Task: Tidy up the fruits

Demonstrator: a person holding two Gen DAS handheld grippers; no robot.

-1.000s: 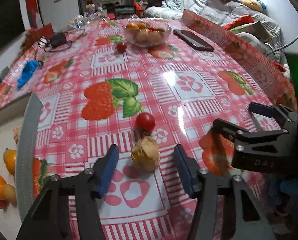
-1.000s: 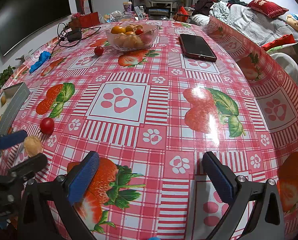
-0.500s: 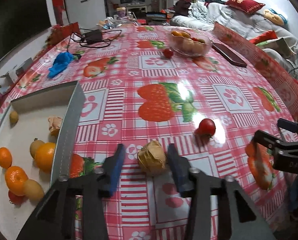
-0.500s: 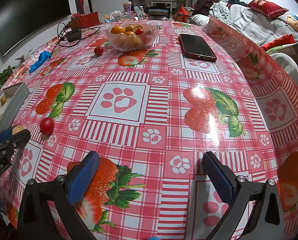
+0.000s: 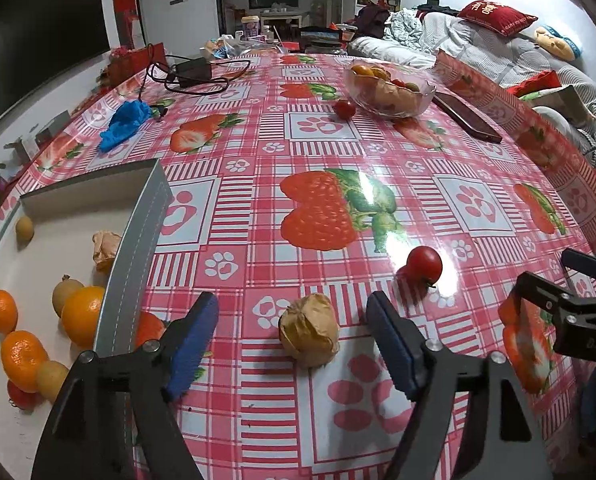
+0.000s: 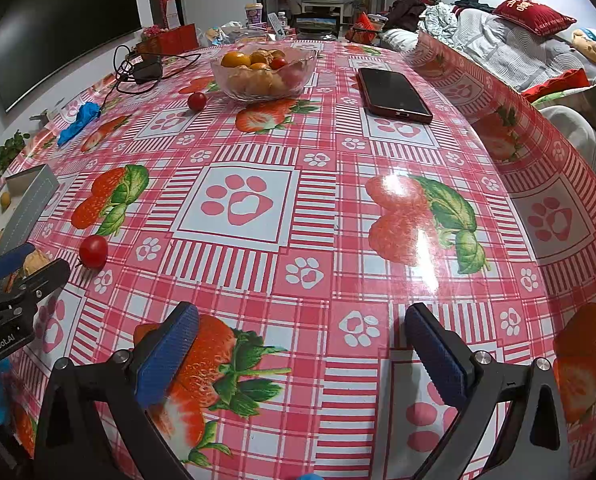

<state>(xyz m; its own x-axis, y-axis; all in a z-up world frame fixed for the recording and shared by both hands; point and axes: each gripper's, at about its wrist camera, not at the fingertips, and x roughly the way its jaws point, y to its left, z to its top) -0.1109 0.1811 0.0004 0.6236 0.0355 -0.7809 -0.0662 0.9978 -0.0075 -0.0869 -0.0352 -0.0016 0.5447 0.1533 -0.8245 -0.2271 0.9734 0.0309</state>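
Observation:
A tan papery-husked fruit (image 5: 309, 330) lies on the tablecloth between the fingers of my left gripper (image 5: 293, 340), which is open and not touching it. A red cherry tomato (image 5: 424, 263) sits just beyond it to the right; it also shows in the right wrist view (image 6: 93, 251). A grey tray (image 5: 137, 236) at the left holds oranges (image 5: 82, 316) and several small fruits. A glass bowl (image 5: 390, 88) of fruit stands far back, with another tomato (image 5: 344, 108) beside it. My right gripper (image 6: 298, 352) is open and empty over the tablecloth.
A dark phone (image 6: 392, 94) lies right of the bowl. A blue cloth (image 5: 125, 124) and a charger with cable (image 5: 189, 74) lie at the far left. The right gripper's body (image 5: 570, 316) shows at the right edge of the left wrist view. A sofa stands beyond the table.
My left gripper closed around the husked fruit and swung left toward the tray, then opened wide; the fruit now lies free between the fingers. The right gripper has not moved.

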